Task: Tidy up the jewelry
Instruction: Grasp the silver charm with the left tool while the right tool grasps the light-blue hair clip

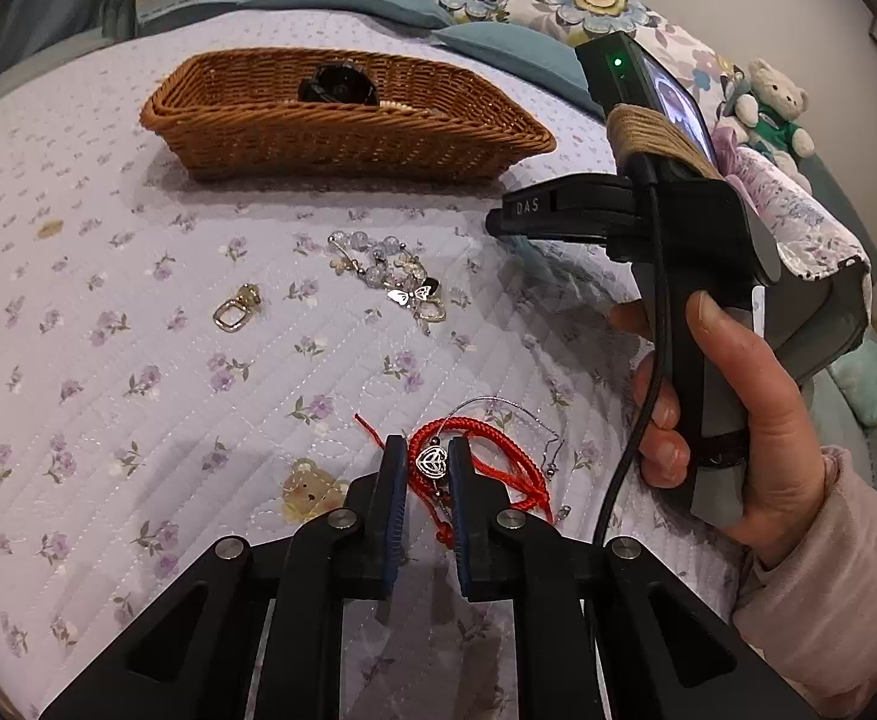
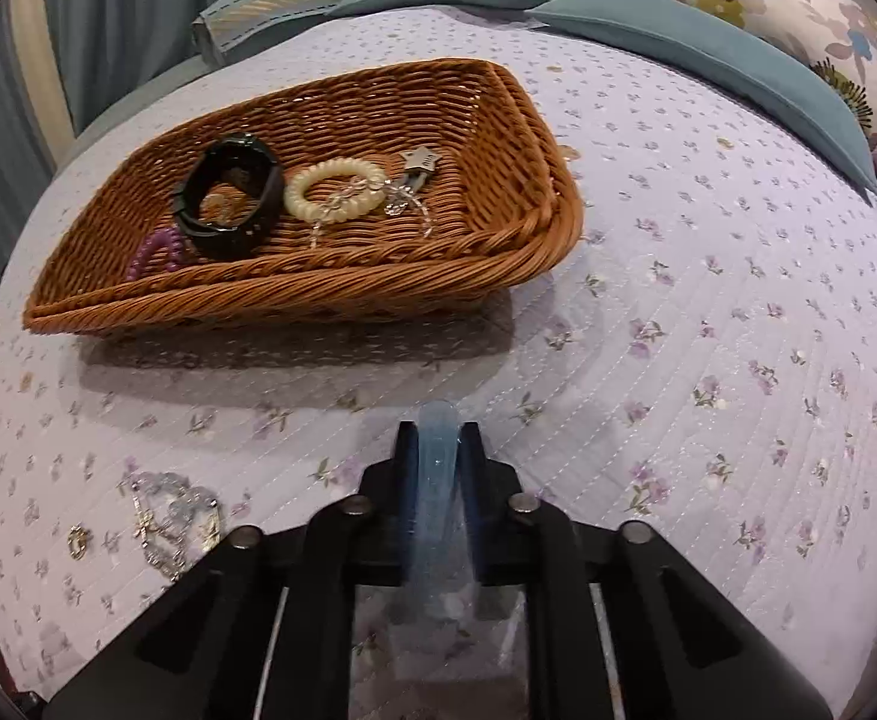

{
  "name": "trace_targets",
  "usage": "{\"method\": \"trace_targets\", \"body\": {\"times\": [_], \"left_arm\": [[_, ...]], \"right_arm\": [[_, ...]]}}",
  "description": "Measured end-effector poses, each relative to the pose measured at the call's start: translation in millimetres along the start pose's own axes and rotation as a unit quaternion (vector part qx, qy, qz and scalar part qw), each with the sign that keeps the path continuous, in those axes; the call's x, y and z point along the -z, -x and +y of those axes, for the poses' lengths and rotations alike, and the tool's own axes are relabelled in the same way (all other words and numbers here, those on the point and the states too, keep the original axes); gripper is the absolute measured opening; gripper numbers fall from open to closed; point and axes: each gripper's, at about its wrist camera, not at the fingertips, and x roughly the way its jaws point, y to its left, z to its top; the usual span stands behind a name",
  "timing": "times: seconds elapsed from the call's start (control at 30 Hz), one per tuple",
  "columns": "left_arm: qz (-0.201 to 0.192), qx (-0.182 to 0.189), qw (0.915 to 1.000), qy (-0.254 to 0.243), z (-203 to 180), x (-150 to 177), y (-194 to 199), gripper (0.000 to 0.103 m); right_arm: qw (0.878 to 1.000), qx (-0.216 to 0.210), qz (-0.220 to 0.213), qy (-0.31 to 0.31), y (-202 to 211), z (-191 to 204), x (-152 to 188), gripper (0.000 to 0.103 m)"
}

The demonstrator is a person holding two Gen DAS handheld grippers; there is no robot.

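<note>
A wicker basket (image 2: 498,252) on the lilac bedspread holds a black bangle (image 2: 231,204), a cream coil band (image 2: 333,187), a purple piece (image 2: 156,255) and a star charm (image 2: 419,163); it also shows in the left wrist view (image 1: 348,132). My left gripper (image 1: 429,462) is slightly open around a silver heart pendant (image 1: 431,461) lying with a red cord bracelet (image 1: 498,468) and a thin silver chain. A bead bracelet cluster (image 1: 390,270) and a gold ring (image 1: 234,312) lie further out. My right gripper (image 2: 437,438) is shut on a translucent blue band (image 2: 438,480), held above the bedspread in front of the basket.
Teal and flowered pillows (image 2: 708,42) line the far side of the bed. A teddy bear (image 1: 777,108) sits at the right. The hand holding the right gripper's body (image 1: 708,312) is to the right of the left gripper. The bead cluster also shows in the right wrist view (image 2: 168,516).
</note>
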Motion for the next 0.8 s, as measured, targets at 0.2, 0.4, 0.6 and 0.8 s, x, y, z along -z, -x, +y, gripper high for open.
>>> {"method": "trace_targets", "body": {"times": [0.2, 0.4, 0.6, 0.8], "left_arm": [[-0.018, 0.007, 0.9997, 0.015, 7, 0, 14, 0.011], [-0.038, 0.017, 0.9985, 0.034, 15, -1, 35, 0.011], [-0.065, 0.033, 0.9966, 0.037, 14, -7, 61, 0.011], [-0.084, 0.037, 0.9954, 0.027, 6, -14, 75, 0.011]], "right_arm": [[0.998, -0.053, -0.015, 0.001, 22, -6, 15, 0.016], [0.994, -0.101, -0.038, 0.011, 52, -10, 31, 0.016], [0.99, -0.125, -0.05, 0.04, 81, -6, 55, 0.016], [0.99, -0.107, -0.061, 0.066, 97, -2, 64, 0.016]]}}
